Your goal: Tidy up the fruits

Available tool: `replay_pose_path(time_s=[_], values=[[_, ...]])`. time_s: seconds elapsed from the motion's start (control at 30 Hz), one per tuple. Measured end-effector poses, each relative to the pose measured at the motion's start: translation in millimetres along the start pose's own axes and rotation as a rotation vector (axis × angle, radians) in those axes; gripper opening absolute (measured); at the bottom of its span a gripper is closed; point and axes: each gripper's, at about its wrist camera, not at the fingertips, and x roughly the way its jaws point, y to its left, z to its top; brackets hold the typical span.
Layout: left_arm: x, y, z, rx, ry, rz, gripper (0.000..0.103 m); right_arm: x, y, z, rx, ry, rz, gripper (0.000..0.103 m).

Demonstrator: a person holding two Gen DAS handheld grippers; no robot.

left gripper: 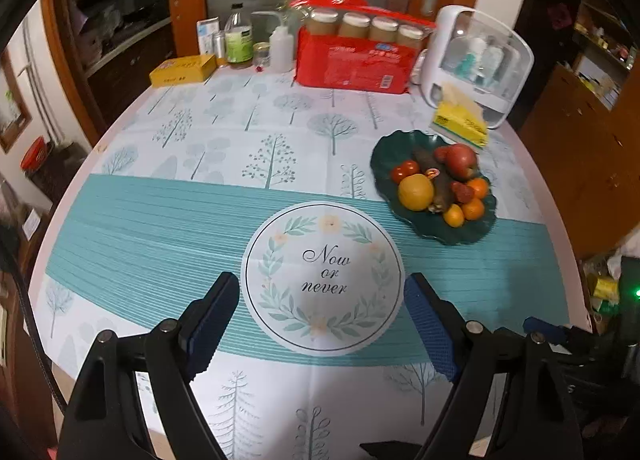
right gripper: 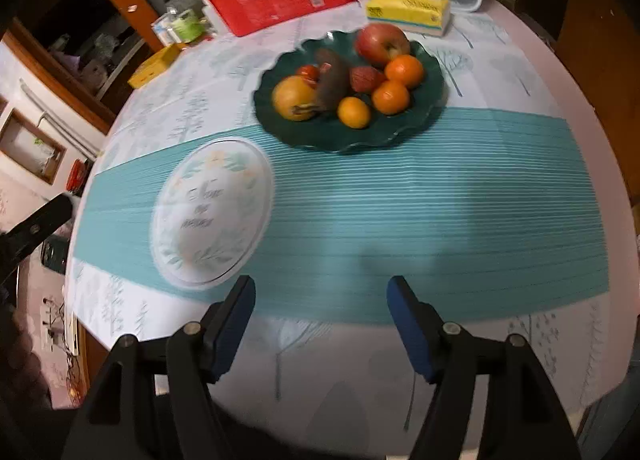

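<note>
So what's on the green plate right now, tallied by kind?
On the green plate:
Apple: 1
Small oranges: 3
Large yellow-orange fruit: 1
Tomato: 1
Small red bumpy fruits: 2, one partly hidden
Long dark brown item: 1
Total: 9

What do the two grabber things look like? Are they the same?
Yes, they look alike. The left gripper has two black plastic fingers with dark blue bumpy pads on the inner sides, and black arms joined by small round silver pins. The right gripper is built the same way: black fingers, blue pads, silver pins. No hands or sleeves show.
</note>
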Motion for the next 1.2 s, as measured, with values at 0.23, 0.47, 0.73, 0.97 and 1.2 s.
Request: replay_pose_path(time_s=[0.23,0.47,0.73,0.97,1.2], values=[[-33,2,2,0.030,0.015,-0.038,0.084,-59,41,-4,-0.005,-0.043,0.060,0.081],[-59,4,-5,0.058,-0.026,0.007,0.087,-82,76,-18,-0.025,-0.088,0.042,0.086],[-71,15,-6,0.033,-0.069,0.066,0.092,-91,90,-30,-0.018,-0.130,-0.005,0.089],[-80,8,-5,0.068,-0.133,0.087,0.102,-94,93,-34,-0.020,-0.165,-0.032,0.100],[-84,7,-1,0.084,-0.165,0.119,0.102,-99,96,-32,-0.029,-0.214,-0.069,0.103]])
